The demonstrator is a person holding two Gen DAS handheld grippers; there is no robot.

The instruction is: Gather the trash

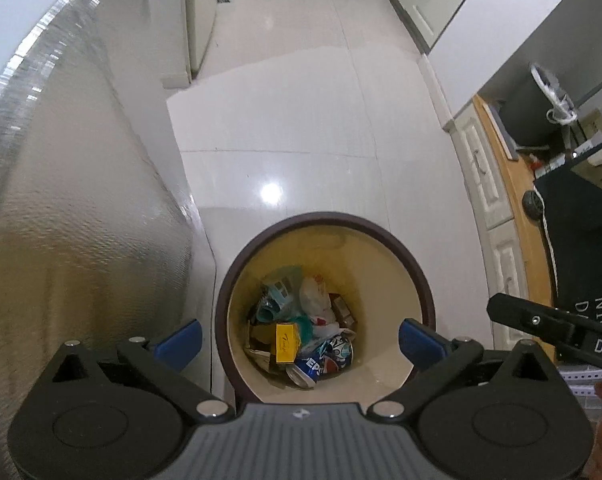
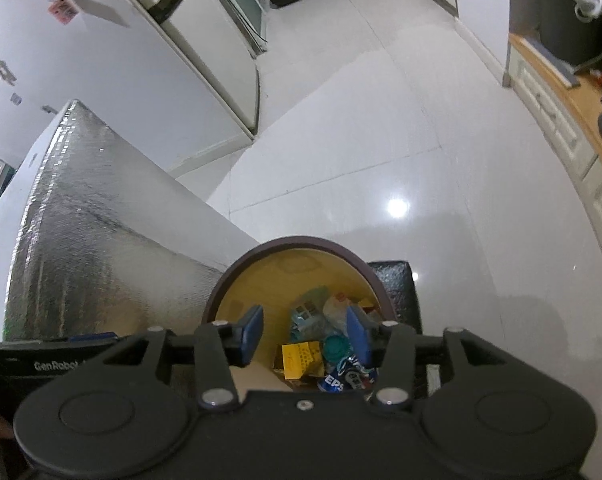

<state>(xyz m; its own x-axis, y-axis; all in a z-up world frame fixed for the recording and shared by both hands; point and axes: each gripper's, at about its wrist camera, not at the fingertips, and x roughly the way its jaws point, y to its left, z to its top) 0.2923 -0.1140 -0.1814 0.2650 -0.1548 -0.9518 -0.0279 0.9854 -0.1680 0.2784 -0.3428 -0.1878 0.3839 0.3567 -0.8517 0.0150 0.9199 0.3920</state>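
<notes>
The round bin (image 1: 417, 276), dark-rimmed and yellow inside, holds a crushed Pepsi can (image 1: 325, 362), a yellow box (image 1: 286, 342) and wrappers. Left claw (image 1: 300, 340) spread wide, empty; right claw (image 2: 305, 334) partly spread, empty.

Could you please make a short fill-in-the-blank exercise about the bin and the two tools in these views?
1. The trash lies inside a round ____ with a dark rim.
2. The yellow box lies beside a blue ____.
3. Nothing sits between the pads of the left tool, so it is ____.
4. The bin stands next to a ____ foil-covered box.

Missing words: bin; can; open; silver
</notes>
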